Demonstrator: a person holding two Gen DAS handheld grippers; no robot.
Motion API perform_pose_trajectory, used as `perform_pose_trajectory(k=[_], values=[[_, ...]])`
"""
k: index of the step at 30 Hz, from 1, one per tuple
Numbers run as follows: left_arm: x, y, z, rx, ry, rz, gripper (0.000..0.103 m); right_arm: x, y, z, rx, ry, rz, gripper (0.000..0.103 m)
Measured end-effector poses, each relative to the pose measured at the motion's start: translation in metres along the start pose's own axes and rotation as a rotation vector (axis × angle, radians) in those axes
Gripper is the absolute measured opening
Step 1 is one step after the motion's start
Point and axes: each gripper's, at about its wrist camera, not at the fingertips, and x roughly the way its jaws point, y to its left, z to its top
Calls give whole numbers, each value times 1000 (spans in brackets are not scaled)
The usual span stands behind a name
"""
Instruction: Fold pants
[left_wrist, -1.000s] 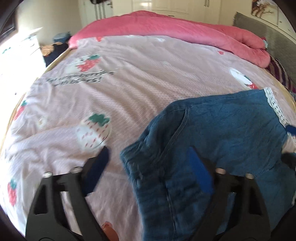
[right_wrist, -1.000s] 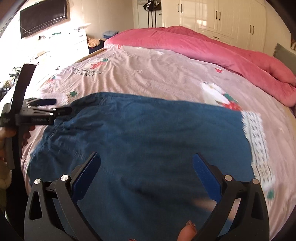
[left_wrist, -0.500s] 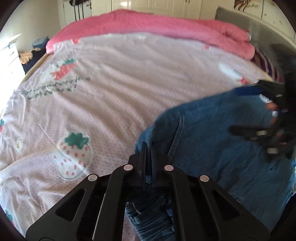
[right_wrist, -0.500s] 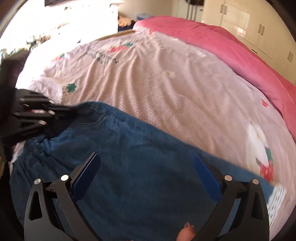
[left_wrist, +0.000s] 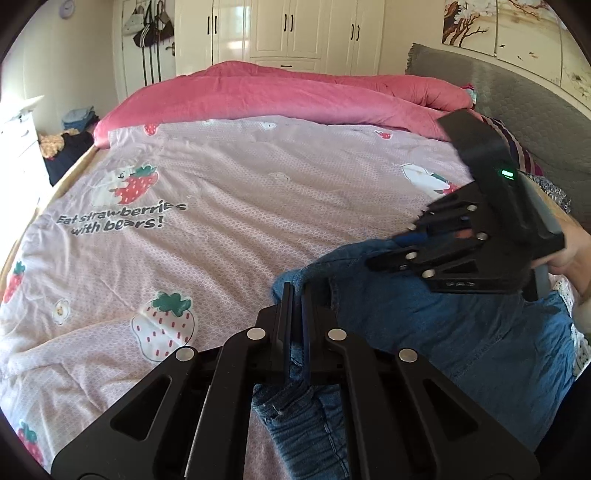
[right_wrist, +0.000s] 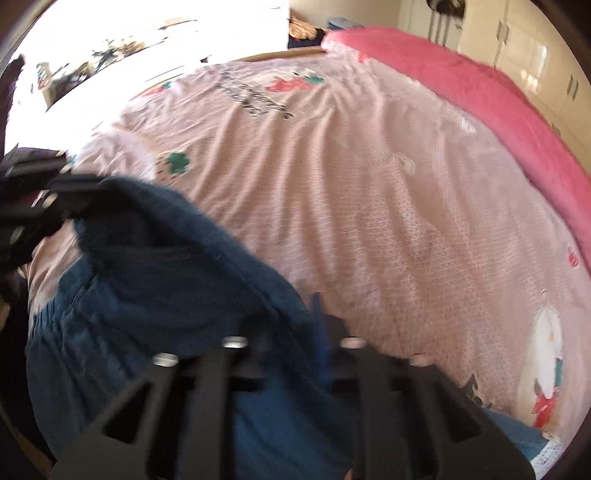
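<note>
Blue denim pants (left_wrist: 461, 332) lie on the pink strawberry-print bedspread (left_wrist: 221, 229). My left gripper (left_wrist: 294, 295) is shut on the pants' gathered waistband edge, which bunches below its fingers. My right gripper (right_wrist: 317, 306) is shut on the pants' far edge (right_wrist: 166, 288) and lifts the cloth off the bed. The right gripper also shows in the left wrist view (left_wrist: 417, 236), to the right, pinching the denim. The left gripper shows at the left edge of the right wrist view (right_wrist: 66, 188). The right view is blurred.
A rolled pink duvet (left_wrist: 295, 92) lies across the far side of the bed. A grey headboard (left_wrist: 517, 110) stands at the right. White wardrobes (left_wrist: 288, 33) line the back wall. Clothes (left_wrist: 70, 136) are piled on the floor at the far left.
My right gripper went from open to shut on the pants' far edge and raised it. My left gripper closed on the waistband half a second ago and stays shut, lifted slightly.
</note>
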Motion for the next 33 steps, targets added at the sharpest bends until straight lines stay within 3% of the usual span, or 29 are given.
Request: perform_pose_trajectory(k=[10, 20, 24, 33], values=[[-58, -30, -12, 67, -117, -43, 0, -89, 48, -48, 87, -152, -37, 6], [-117, -61, -82, 119, -160, 6, 0, -122, 146, -111, 63, -191, 24, 7], [-136, -65, -109, 93, -136, 5, 0, -122, 169, -129, 83, -179, 76, 7], [-131, -72, -156, 70, 36, 33, 0, -95, 203, -158, 88, -95, 108, 8]])
